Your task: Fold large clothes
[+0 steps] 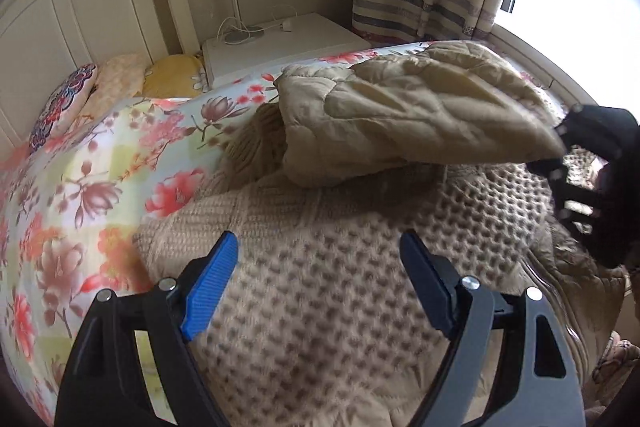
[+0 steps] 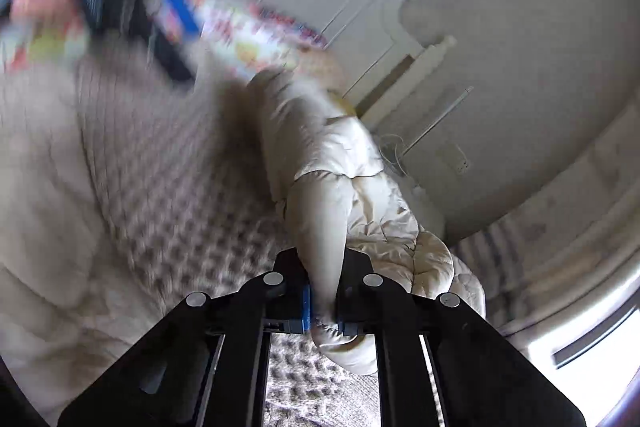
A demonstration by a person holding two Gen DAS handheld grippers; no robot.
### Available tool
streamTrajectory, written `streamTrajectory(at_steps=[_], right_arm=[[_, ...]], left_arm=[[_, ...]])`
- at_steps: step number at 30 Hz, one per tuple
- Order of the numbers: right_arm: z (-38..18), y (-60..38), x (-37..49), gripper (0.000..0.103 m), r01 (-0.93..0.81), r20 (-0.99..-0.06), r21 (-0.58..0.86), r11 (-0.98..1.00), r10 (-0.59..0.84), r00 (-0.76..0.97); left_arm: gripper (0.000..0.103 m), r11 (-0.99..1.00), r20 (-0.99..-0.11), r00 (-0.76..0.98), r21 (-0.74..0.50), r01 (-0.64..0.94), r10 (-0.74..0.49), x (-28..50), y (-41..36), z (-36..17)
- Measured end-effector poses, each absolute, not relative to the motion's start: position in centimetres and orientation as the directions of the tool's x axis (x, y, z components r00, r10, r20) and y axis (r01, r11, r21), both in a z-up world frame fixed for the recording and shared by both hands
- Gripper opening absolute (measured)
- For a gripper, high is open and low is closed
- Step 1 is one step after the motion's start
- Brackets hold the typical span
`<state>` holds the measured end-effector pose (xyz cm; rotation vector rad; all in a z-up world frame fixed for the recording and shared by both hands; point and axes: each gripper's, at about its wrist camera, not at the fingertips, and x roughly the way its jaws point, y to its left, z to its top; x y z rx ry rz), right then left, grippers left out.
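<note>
My right gripper (image 2: pixel 323 307) is clamped on the quilted beige sleeve (image 1: pixel 404 111) of the coat, with the fabric pinched between the blue pads (image 2: pixel 306 309). The sleeve is lifted clear and stretches across above the knitted brown panel (image 1: pixel 320 247) of the same coat, which lies spread on the floral bedspread (image 1: pixel 80 163). My left gripper (image 1: pixel 316 259) hangs over the knitted panel with its jaws spread wide and nothing between them. From the left wrist view, the right gripper appears at the right edge, gripping the sleeve's end. A white nightstand (image 1: pixel 280 43) stands beside the bed.
</note>
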<state>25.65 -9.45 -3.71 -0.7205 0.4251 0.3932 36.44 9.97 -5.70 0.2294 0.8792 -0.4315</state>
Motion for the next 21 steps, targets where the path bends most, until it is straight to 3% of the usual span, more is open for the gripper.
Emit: streamTrajectory(at_steps=[7, 9, 12, 19, 21], right_arm=[[-2.7, -9.8, 25.9, 0.008, -0.489, -0.491, -0.55, 0.677, 0.212, 0.845], [-2.9, -9.2, 25.9, 0.008, -0.497, -0.494, -0.541, 0.679, 0.223, 0.841], [-3.8, -8.1, 24.2, 0.008, -0.516, -0.516, -0.532, 0.671, 0.227, 0.826], [-6.8, -7.2, 22.6, 0.009, -0.54, -0.545, -0.572, 0.617, 0.206, 0.813], [-7.6, -6.7, 22.5, 0.015, -0.543, -0.564, -0.576, 0.611, 0.184, 0.805]], left_arm=[[0.081, 0.839, -0.788, 0.571, 0.136, 0.527, -0.231, 40.5, 4.6, -7.5], [0.076, 0.848, -0.768, 0.622, 0.223, 0.481, -0.151, 42.2, 4.1, -7.8], [0.075, 0.897, -0.771, 0.625, 0.185, 0.402, -0.121, 45.3, 6.5, -7.3], [0.075, 0.967, -0.734, 0.674, 0.224, 0.118, 0.088, 45.5, 16.6, -6.2], [0.075, 0.982, -0.718, 0.69, 0.181, 0.056, 0.093, 44.2, 18.4, -5.3]])
